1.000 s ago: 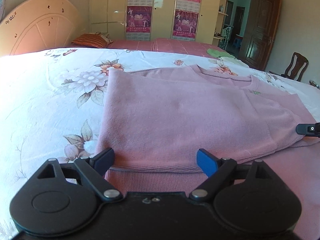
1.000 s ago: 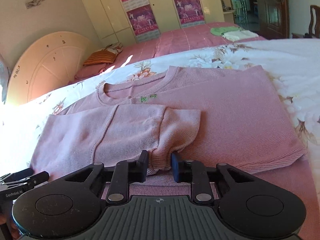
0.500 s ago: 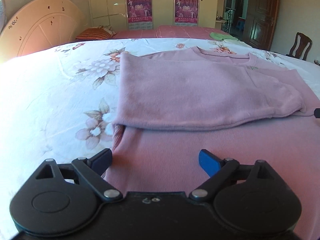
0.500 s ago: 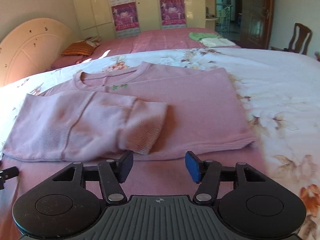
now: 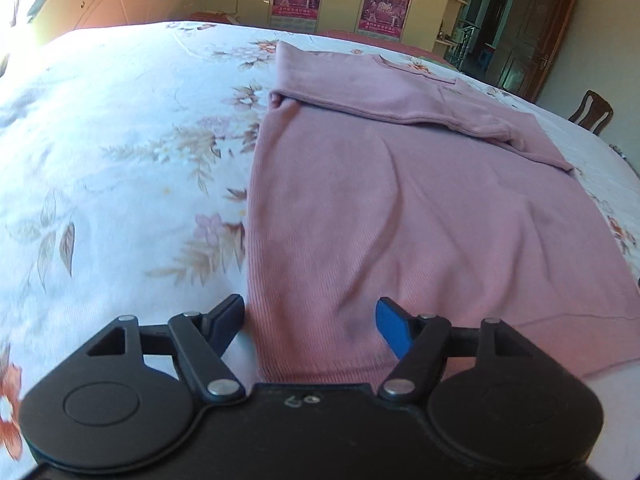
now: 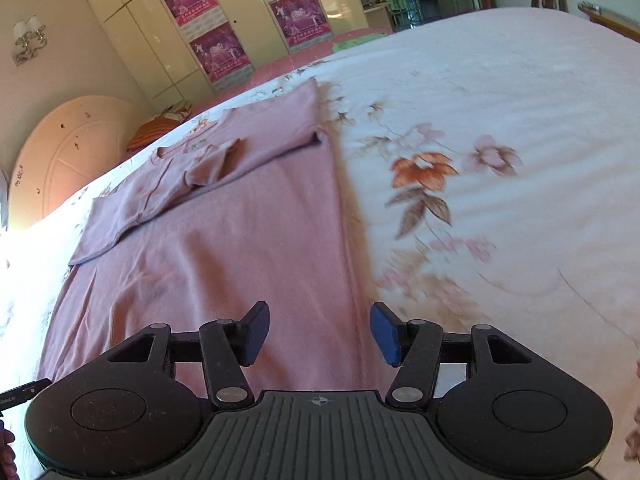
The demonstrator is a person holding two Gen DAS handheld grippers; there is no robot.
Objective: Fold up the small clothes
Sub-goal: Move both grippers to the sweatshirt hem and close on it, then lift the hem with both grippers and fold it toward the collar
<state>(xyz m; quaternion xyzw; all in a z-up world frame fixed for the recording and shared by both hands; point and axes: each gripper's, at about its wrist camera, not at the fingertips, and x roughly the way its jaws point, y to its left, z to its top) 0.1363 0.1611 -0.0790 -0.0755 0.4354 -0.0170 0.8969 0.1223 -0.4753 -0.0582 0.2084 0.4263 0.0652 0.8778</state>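
A pink knit sweater point(image 5: 400, 200) lies flat on the floral bedsheet point(image 5: 120, 140), both sleeves folded across its chest at the far end. My left gripper point(image 5: 310, 322) is open and empty, straddling the sweater's near left hem corner. In the right wrist view the sweater point(image 6: 240, 260) runs away from me, with the folded sleeves point(image 6: 200, 172) near the collar. My right gripper point(image 6: 318, 332) is open and empty over the sweater's near right hem corner. The left gripper's tip point(image 6: 24, 394) shows at the left edge.
The bed is wide, with floral sheet point(image 6: 500, 200) to the right of the sweater. A second bed with a pink cover point(image 6: 280, 64), wardrobes with posters point(image 5: 380, 4), a wooden door point(image 5: 532, 32) and a chair point(image 5: 592, 112) stand beyond.
My right gripper let go of the sleeve cuff and opened. Both grippers drew back from the folded sleeves to the sweater's hem corners.
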